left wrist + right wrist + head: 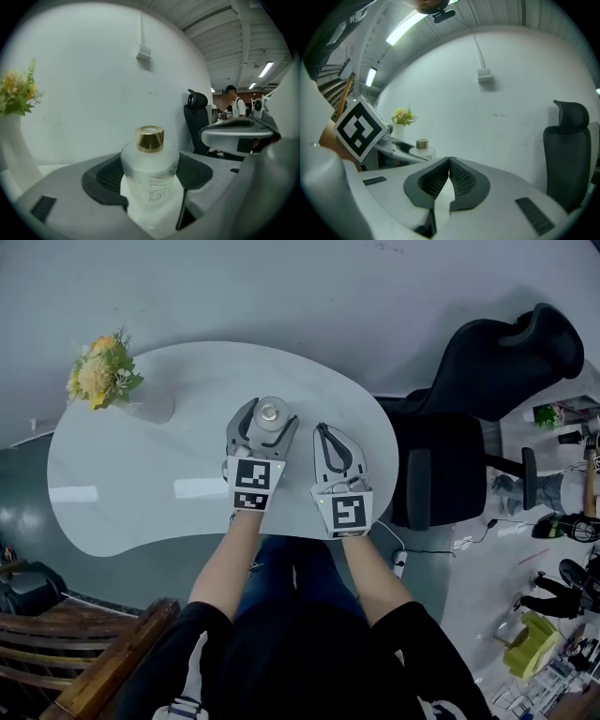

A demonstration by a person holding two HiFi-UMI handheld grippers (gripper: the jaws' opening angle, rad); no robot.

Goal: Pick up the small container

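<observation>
Head view: a white kidney-shaped table (141,484) fills the centre left of the frame. The small container (272,412), a frosted bottle with a gold cap (150,138), stands upright just above centre, between the jaws of the left gripper (268,418).

Left gripper view: the container sits in the centre of the frame, with a black ribbed pad (108,176) pressed against each flank. The fingers are clenched on it. No view shows whether its base is clear of the table.

Right gripper (324,431): just right of the left gripper in the head view, over the table's near edge and apart from the container. In the right gripper view its pads (436,180) meet at the tips, pinched together with nothing between them. The left gripper's marker cube (360,126) shows at middle left of that view.

Surroundings: a white vase of yellow flowers (103,371) stands on the table at upper left, well apart from the container. A black office chair (487,381) stands at right beside the table. A wooden chair (84,643) occupies the lower left corner
</observation>
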